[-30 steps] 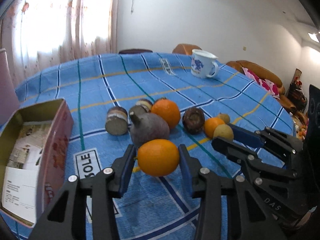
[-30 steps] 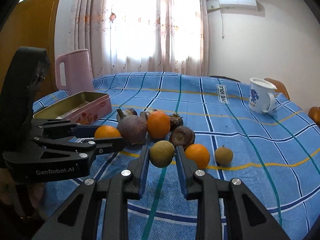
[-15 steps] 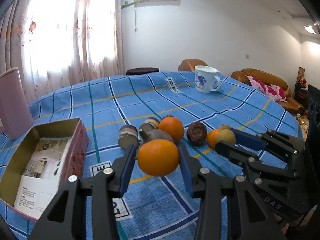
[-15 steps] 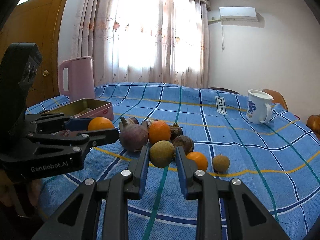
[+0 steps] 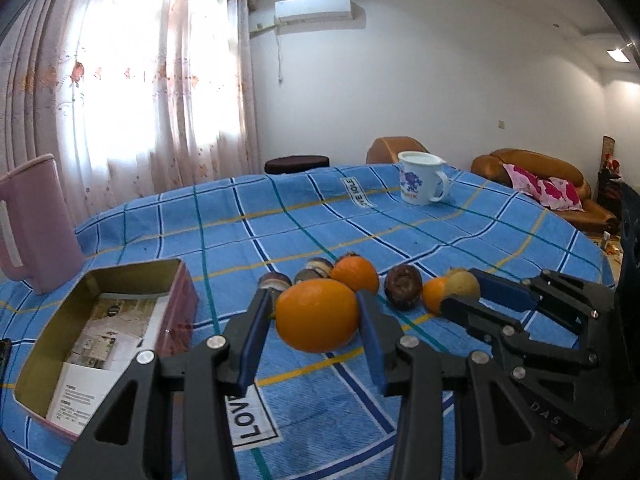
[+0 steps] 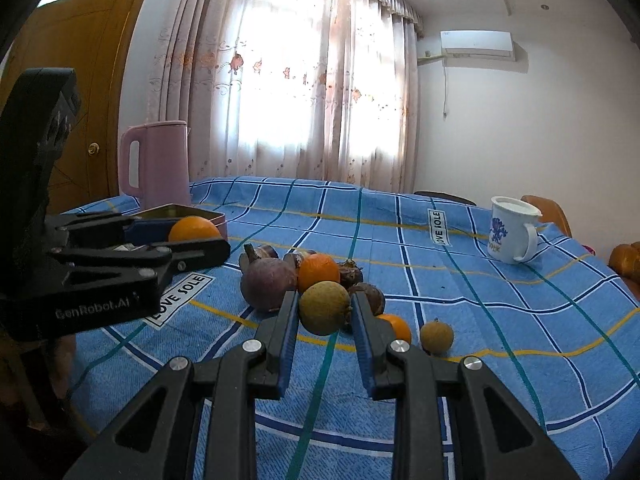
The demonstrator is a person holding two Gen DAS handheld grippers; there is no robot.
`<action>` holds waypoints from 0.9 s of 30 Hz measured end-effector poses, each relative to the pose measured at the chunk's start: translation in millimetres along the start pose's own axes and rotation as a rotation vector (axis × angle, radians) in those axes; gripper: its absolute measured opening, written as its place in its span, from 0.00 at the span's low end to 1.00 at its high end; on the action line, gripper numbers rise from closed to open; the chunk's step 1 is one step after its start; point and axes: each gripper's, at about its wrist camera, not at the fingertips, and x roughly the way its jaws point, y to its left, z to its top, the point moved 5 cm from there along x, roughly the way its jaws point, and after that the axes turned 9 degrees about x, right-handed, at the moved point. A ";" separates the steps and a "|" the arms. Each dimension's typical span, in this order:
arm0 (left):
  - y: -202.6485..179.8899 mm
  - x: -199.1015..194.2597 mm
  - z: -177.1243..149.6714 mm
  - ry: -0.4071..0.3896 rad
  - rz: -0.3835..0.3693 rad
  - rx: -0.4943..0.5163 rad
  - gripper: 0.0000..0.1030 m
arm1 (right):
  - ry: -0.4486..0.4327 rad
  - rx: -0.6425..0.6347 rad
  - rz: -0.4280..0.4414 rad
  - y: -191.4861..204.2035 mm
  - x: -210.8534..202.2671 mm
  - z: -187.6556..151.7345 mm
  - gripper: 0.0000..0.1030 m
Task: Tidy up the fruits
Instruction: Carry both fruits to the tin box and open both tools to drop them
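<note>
Both tongs are rising off the bench: left tongs [image 5: 316, 320] gripping a round orange [image 5: 317, 315], right tongs [image 6: 325, 312] gripping a tan longan-like fruit [image 6: 324, 308]; the open pink tin box [image 5: 181, 312] is lying just left of the left tongs, nearer them.

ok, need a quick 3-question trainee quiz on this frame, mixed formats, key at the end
1. True or false: the left gripper holds a large orange clear of the tablecloth.
2. The right gripper is shut on: A) a small orange, B) a tan-green round fruit, C) the white mug.
3. Fill in: the open tin box lies to the ____ of the fruit pile in the left wrist view.

Key: 1 true; 2 B; 3 left.
</note>
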 end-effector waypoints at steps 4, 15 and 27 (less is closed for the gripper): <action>5.8 -5.4 2.8 -0.019 0.029 0.002 0.44 | -0.007 -0.005 -0.010 0.6 -1.5 1.4 0.27; 30.6 -14.1 2.7 -0.012 0.104 -0.017 0.44 | -0.005 -0.038 0.031 16.6 1.9 23.9 0.27; 100.6 -16.4 -16.1 0.060 0.210 -0.112 0.44 | 0.040 -0.087 0.165 67.7 34.4 55.4 0.27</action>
